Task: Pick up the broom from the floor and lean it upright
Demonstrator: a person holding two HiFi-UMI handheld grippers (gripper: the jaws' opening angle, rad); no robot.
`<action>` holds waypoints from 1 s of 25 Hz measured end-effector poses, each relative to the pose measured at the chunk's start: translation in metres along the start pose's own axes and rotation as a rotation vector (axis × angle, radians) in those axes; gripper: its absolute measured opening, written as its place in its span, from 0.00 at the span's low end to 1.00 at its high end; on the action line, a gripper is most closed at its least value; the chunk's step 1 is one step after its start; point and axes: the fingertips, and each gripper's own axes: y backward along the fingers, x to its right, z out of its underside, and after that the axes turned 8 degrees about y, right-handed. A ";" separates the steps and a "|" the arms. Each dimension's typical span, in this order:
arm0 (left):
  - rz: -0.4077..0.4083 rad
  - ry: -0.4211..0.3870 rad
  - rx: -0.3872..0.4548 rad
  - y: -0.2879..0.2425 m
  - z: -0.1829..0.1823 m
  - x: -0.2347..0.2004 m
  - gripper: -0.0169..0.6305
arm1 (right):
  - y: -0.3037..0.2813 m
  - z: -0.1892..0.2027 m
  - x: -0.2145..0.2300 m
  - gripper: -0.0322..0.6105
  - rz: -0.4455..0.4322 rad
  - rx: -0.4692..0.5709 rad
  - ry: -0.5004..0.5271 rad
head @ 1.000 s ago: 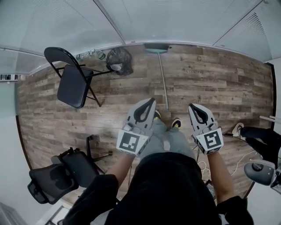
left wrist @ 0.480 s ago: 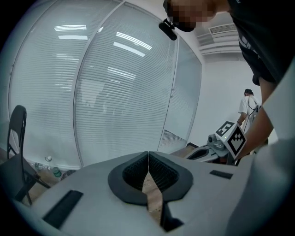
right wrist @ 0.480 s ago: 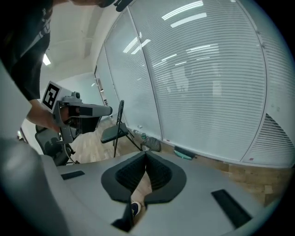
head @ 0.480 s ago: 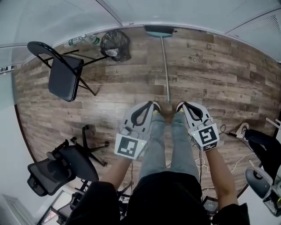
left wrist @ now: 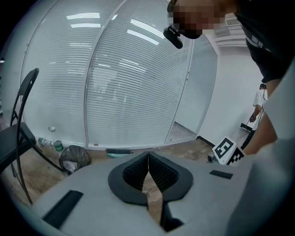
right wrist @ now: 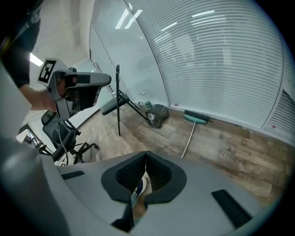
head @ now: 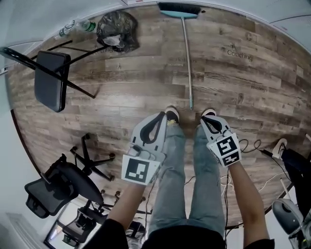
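The broom (head: 187, 58) lies flat on the wooden floor, its teal head (head: 179, 9) against the far wall and its thin handle running toward my feet. The handle's end (head: 191, 107) stops just ahead of the person's shoes. My left gripper (head: 163, 115) hangs over the left leg, shut and empty. My right gripper (head: 204, 119) hangs over the right leg, also shut with nothing in it. Both are short of the broom and apart from it. The right gripper view shows the broom (right wrist: 190, 134) ahead, beyond the shut jaws. In the left gripper view only the broom head (left wrist: 119, 151) peeks out.
A black folding chair (head: 51, 80) stands at the left. A dark rubbish bag (head: 115, 30) and bottles (head: 77, 26) sit by the far wall. An office chair (head: 63, 187) is at the near left. Cables (head: 248, 143) trail on the floor at the right.
Both grippers have sunk toward the floor, still shut. The head view has tipped further down, and the broom's handle end now lies close to the shoes.
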 end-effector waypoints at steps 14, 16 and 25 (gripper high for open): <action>-0.029 0.028 -0.096 -0.099 0.195 -0.079 0.06 | -0.190 0.206 0.040 0.09 -0.052 -0.245 -0.086; -0.035 0.037 -0.100 -0.112 0.220 -0.091 0.06 | -0.213 0.235 0.043 0.13 -0.058 -0.278 -0.108; -0.052 0.104 -0.129 -0.148 0.307 -0.138 0.06 | -0.298 0.345 0.042 0.31 -0.060 -0.459 -0.152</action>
